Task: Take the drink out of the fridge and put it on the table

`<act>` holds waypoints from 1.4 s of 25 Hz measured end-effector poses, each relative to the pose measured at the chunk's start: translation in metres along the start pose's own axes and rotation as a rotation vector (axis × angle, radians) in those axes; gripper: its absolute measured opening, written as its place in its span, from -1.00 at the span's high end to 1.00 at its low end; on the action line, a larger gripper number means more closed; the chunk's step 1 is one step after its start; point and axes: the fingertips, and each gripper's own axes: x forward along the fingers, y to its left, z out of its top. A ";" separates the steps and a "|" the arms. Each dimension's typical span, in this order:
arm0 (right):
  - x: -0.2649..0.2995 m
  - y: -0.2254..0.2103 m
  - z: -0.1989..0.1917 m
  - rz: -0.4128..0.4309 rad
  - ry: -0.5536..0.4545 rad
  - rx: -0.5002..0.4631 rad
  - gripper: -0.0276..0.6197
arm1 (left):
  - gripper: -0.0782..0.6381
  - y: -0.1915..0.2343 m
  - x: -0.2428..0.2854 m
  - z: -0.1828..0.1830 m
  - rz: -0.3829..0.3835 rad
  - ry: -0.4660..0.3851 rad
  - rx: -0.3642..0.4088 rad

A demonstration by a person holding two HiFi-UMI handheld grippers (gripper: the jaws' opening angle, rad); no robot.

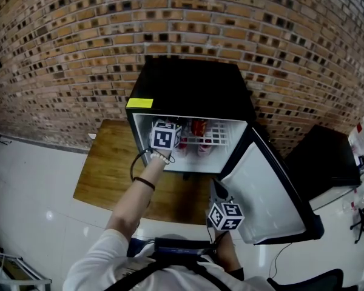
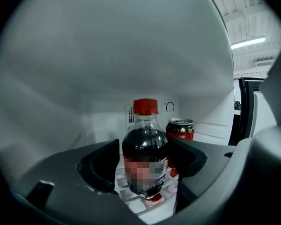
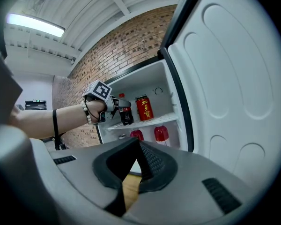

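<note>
1. The right gripper hangs over the bench's front edge beside the open door. Its jaws are together and hold nothing.
2. The left gripper reaches into the fridge at the bench's far right corner. Its jaws are clamped on the bottle, which stands upright on the upper shelf.
3. A can stands just behind the bottle, to its right.
4. This looks like the grasping step. Next, the bottle needs a slight lift and a straight pull back, clear of can and door.
</note>
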 end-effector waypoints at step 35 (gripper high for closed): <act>-0.015 0.015 -0.002 0.019 -0.002 -0.020 0.87 | -0.06 -0.090 -0.123 -0.225 -0.156 0.048 -0.045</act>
